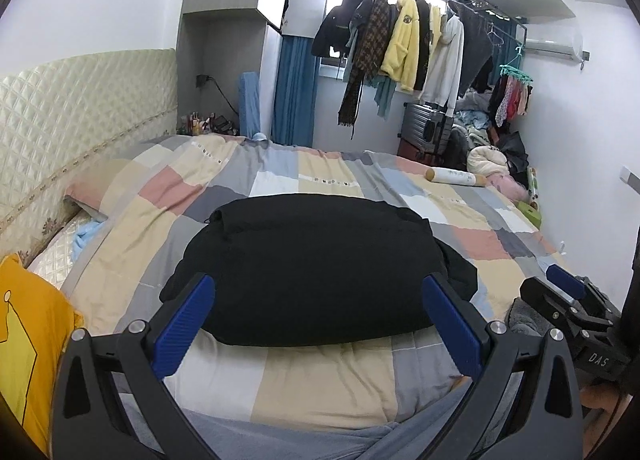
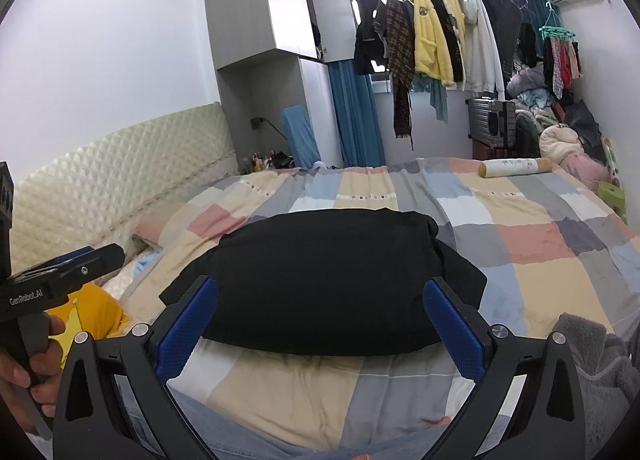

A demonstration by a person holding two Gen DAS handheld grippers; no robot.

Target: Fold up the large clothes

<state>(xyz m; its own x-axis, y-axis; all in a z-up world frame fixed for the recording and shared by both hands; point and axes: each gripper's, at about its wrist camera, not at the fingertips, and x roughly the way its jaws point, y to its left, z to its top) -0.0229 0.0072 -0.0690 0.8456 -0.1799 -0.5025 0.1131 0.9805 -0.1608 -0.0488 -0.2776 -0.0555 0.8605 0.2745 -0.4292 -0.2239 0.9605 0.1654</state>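
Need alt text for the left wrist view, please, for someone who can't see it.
A folded black garment lies on a patchwork quilt, framed by the open blue fingers of the left gripper, which holds nothing. The right gripper shows at the right edge.

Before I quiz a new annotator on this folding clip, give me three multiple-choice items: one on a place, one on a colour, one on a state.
1. Where does the black garment lie?
A. on the checked bedspread
B. on the rail
C. on the suitcase

2. What colour is the fleece jacket hanging on the rail?
A. red
B. yellow
C. green

3. How do the left gripper and right gripper stand?
A. both shut on cloth
B. one open, one shut
C. both open, holding nothing

Answers:
1. A, it lies folded on the bed.
2. B, it hangs pale yellow among dark coats.
3. C, their blue pads stand wide apart, empty.
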